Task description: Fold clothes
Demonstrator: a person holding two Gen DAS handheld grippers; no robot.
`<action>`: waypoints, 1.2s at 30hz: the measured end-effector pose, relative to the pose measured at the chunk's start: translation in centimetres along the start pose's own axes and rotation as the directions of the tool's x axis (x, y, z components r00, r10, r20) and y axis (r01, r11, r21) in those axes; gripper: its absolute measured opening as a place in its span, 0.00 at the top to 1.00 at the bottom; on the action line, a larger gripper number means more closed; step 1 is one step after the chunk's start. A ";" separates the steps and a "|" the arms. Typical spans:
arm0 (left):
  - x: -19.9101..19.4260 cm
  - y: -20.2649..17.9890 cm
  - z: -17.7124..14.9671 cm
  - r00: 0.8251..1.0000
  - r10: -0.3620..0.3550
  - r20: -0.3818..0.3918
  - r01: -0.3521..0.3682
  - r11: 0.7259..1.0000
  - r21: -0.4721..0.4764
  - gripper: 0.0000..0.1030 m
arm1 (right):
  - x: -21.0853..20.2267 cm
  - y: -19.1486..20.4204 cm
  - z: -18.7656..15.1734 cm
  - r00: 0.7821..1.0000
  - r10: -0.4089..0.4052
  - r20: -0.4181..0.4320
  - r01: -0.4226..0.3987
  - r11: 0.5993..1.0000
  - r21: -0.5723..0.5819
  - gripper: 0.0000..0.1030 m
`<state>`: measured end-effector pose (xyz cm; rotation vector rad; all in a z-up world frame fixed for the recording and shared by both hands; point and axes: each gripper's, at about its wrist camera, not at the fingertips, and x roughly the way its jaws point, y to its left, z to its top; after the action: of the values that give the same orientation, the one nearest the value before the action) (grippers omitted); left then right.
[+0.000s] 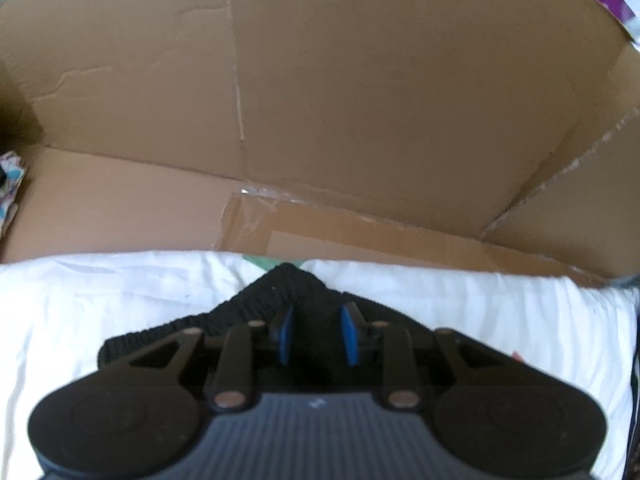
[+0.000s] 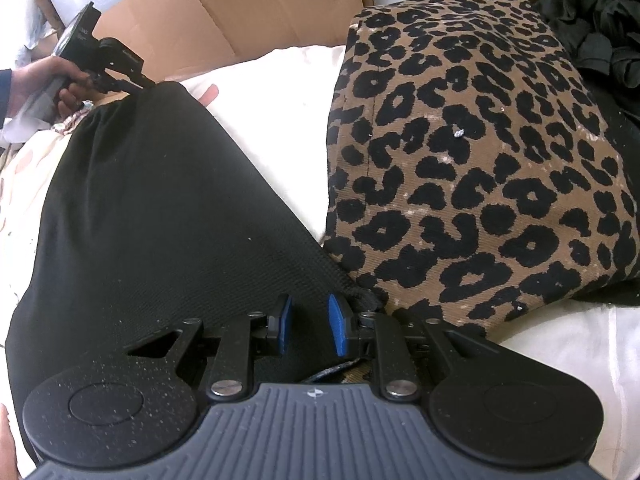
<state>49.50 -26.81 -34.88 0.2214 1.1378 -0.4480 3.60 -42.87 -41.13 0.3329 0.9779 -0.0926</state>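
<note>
A black knit garment (image 2: 152, 200) lies spread over white bedding (image 2: 272, 80). My right gripper (image 2: 310, 320) sits at its near corner, blue pads drawn in on the black fabric between them. At the far corner a hand (image 2: 36, 80) holds my left gripper (image 2: 142, 82), which pinches the garment's edge. The edge runs straight and taut between the two grippers. In the left wrist view, the garment's ribbed corner (image 1: 256, 300) pokes out past my left gripper (image 1: 316, 320), whose pads close on it over the white sheet (image 1: 100, 312).
A leopard-print cushion (image 2: 480, 160) lies right of the garment, touching its near corner. Dark clothes (image 2: 592, 20) are piled at the back right. A flattened cardboard box (image 1: 360, 100) stands behind the bed, also seen as cardboard (image 2: 240, 8) in the right wrist view.
</note>
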 end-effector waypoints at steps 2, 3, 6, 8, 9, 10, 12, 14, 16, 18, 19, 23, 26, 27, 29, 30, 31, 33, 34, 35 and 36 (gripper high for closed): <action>-0.2 -0.1 -0.1 1.000 -0.003 0.002 0.003 1.000 0.010 0.74 | -0.2 -0.2 -0.3 1.000 0.001 0.003 -0.001 1.000 0.009 0.75; -0.6 -0.3 -0.3 1.000 -0.006 0.005 0.006 1.000 0.022 0.74 | -0.3 -0.4 -0.4 1.000 0.001 0.005 -0.001 1.000 0.013 0.75; -1.8 -0.6 -0.9 1.000 -0.014 0.014 0.013 0.998 0.057 0.74 | -0.5 -0.5 -0.6 1.000 -0.009 0.009 0.009 1.000 0.026 0.75; -2.6 -0.9 -1.3 1.000 -0.019 0.020 0.017 0.997 0.080 0.74 | -0.8 -0.4 -0.6 1.000 -0.023 0.009 0.023 0.999 0.026 0.75; -3.0 -1.0 -1.5 1.000 -0.022 0.023 0.019 0.996 0.092 0.73 | -1.0 -0.3 -0.5 0.999 -0.032 0.009 0.032 0.999 0.024 0.75; -3.4 -1.2 -1.7 0.999 -0.024 0.026 0.022 0.994 0.103 0.73 | -1.1 -0.1 -0.5 0.999 -0.041 0.010 0.041 0.999 0.023 0.75; -3.8 -1.4 -2.5 0.999 -0.032 0.028 0.028 0.992 0.120 0.72 | -1.4 0.4 -0.3 0.999 -0.042 0.024 0.042 0.999 0.011 0.74; -4.2 -1.7 -3.6 0.999 -0.041 0.025 0.038 0.990 0.138 0.72 | -1.9 0.6 -0.4 0.999 -0.022 0.042 0.022 1.000 0.003 0.74; -4.5 -2.0 -4.6 0.998 -0.051 0.022 0.047 0.986 0.157 0.72 | -2.1 1.0 -0.3 0.999 0.001 0.049 -0.001 1.000 -0.004 0.73; -4.8 -2.3 -5.7 0.998 -0.060 0.018 0.056 0.983 0.176 0.71 | -1.9 1.5 -0.1 0.999 0.028 0.042 -0.028 0.999 -0.016 0.73; -4.9 -2.5 -6.2 0.998 -0.066 0.015 0.062 0.982 0.180 0.71 | -1.8 2.0 0.0 0.998 0.043 0.035 -0.042 0.999 -0.032 0.72; -5.4 -2.9 -8.3 0.996 -0.089 0.010 0.085 0.977 0.195 0.69 | -1.2 3.7 0.4 0.996 0.088 0.031 -0.085 0.993 -0.087 0.70; -5.6 -3.1 -9.5 0.996 -0.088 0.012 0.083 0.973 0.217 0.67 | -0.3 5.3 0.8 0.993 0.117 0.026 -0.114 0.988 -0.102 0.70; -5.7 -3.1 -9.9 0.996 -0.084 0.015 0.078 0.971 0.226 0.67 | -0.2 5.8 0.8 0.992 0.123 0.027 -0.119 0.986 -0.118 0.70; -6.0 -3.2 -10.6 0.997 -0.080 0.023 0.072 0.968 0.240 0.65 | 0.0 6.8 1.0 0.991 0.133 0.029 -0.127 0.981 -0.150 0.59; -6.2 -3.2 -10.9 0.996 -0.081 0.029 0.072 0.967 0.243 0.64 | 0.2 7.2 1.0 0.990 0.137 0.027 -0.131 0.979 -0.157 0.59; -6.5 -3.2 -11.2 0.996 -0.082 0.035 0.071 0.967 0.246 0.63 | 0.4 7.6 1.1 0.990 0.142 0.025 -0.136 0.977 -0.164 0.59; -6.8 -3.2 -11.9 0.995 -0.083 0.046 0.069 0.965 0.254 0.60 | 0.9 8.3 1.2 0.989 0.147 0.020 -0.141 0.974 -0.177 0.59; -6.9 -3.3 -12.4 0.995 -0.082 0.052 0.065 0.963 0.260 0.59 | 1.1 8.5 1.2 0.989 0.146 0.018 -0.140 0.973 -0.182 0.58; -7.1 -3.3 -12.8 0.995 -0.080 0.058 0.062 0.962 0.267 0.59 | 1.4 8.7 1.1 0.990 0.143 0.012 -0.138 0.972 -0.189 0.59; -7.0 -3.4 -13.2 0.995 -0.080 0.060 0.060 0.960 0.272 0.59 | 1.7 8.9 1.1 0.991 0.135 0.004 -0.132 0.971 -0.198 0.59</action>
<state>34.68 -23.03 -33.71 0.4015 1.0155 -0.6704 7.41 -34.69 -39.94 0.2145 0.9367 0.1236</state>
